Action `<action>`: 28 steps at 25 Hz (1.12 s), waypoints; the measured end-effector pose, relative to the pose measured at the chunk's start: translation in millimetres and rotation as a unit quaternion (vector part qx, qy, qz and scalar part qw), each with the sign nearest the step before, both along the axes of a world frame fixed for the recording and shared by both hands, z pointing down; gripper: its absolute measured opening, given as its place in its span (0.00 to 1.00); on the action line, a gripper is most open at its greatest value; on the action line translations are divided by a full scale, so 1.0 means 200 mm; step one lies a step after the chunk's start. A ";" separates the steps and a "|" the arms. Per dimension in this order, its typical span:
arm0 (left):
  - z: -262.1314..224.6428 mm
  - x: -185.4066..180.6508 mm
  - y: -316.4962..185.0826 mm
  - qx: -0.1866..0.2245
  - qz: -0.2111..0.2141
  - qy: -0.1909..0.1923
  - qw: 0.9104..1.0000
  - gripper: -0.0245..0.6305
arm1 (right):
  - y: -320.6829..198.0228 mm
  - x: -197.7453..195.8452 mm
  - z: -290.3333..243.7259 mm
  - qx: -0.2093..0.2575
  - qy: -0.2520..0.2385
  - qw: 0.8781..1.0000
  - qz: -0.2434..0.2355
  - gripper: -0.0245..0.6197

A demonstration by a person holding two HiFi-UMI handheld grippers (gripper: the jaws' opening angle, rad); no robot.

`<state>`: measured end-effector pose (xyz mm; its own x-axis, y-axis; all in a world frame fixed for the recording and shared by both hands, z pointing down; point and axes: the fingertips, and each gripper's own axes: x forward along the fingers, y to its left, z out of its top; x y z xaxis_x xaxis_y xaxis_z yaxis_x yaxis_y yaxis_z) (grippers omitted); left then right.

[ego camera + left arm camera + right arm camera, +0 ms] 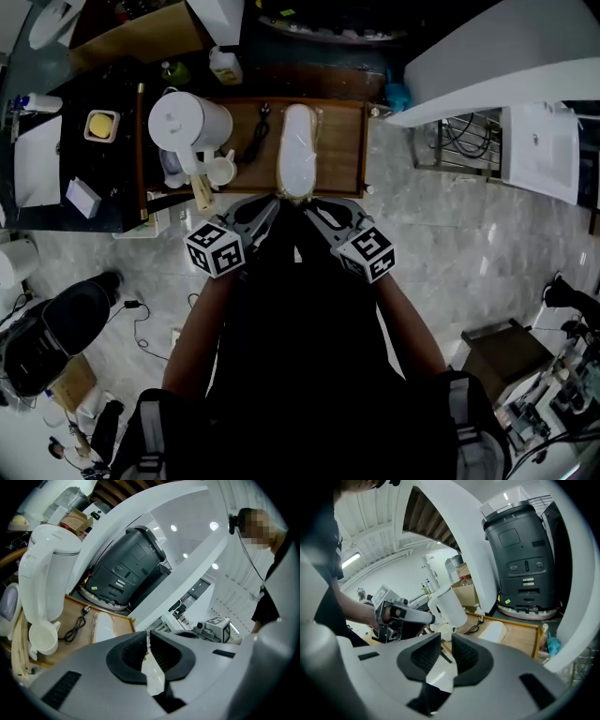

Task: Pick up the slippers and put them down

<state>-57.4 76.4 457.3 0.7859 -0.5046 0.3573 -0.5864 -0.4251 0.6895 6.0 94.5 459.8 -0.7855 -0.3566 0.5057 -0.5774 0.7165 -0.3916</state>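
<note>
A pair of white slippers (298, 150) wrapped in clear plastic lies lengthwise on a wooden tray (342, 131); they also show in the left gripper view (107, 625) and the right gripper view (493, 631). My left gripper (274, 208) is just off the slippers' near end on the left, its jaws shut with nothing visibly held (148, 641). On the right of that same end, my right gripper (311, 208) has its jaws a little apart with nothing between the pads (446, 641). Neither gripper touches the slippers.
A white kettle (187, 122) and a white cup (221, 171) stand at the tray's left, with a black power cable (256, 139) between them and the slippers. A big black machine (525, 564) stands beyond the tray. A white curved counter (506, 56) is at the right.
</note>
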 end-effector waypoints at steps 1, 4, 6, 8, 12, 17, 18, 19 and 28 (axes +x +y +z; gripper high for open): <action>0.02 0.00 0.00 -0.003 0.001 -0.003 1.000 0.06 | 0.00 0.00 0.01 -0.002 0.001 1.000 0.002 0.14; 0.06 0.01 0.00 -0.009 0.006 -0.012 1.000 0.06 | -0.01 0.01 0.05 -0.010 0.000 1.000 0.011 0.14; 0.08 0.02 -0.01 -0.013 0.004 -0.012 1.000 0.06 | -0.02 0.01 0.08 -0.014 -0.003 1.000 0.016 0.14; 0.10 0.02 -0.02 -0.017 -0.001 -0.008 1.000 0.06 | -0.03 0.02 0.10 -0.017 -0.007 1.000 0.019 0.14; 0.13 0.04 -0.03 -0.022 -0.005 -0.006 1.000 0.06 | -0.06 0.03 0.12 -0.024 -0.004 0.999 0.027 0.14; 0.18 0.04 -0.04 -0.024 -0.013 -0.012 1.000 0.07 | -0.08 0.05 0.17 -0.029 -0.003 0.999 0.035 0.14; 0.20 0.03 -0.04 -0.025 -0.013 -0.015 0.999 0.07 | -0.08 0.05 0.18 -0.030 -0.003 0.999 0.035 0.14; 0.21 0.03 -0.03 -0.027 -0.012 -0.019 0.999 0.08 | -0.08 0.04 0.19 -0.032 -0.002 0.999 0.035 0.14; 0.31 0.04 -0.02 -0.044 -0.005 -0.023 0.999 0.17 | -0.09 0.04 0.30 -0.044 0.004 0.998 0.043 0.14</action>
<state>-49.8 71.9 519.9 0.7626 -0.4778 0.4361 -0.6222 -0.3571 0.6967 15.0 77.1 520.6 -0.7495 -0.3766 0.5444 -0.6387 0.6277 -0.4451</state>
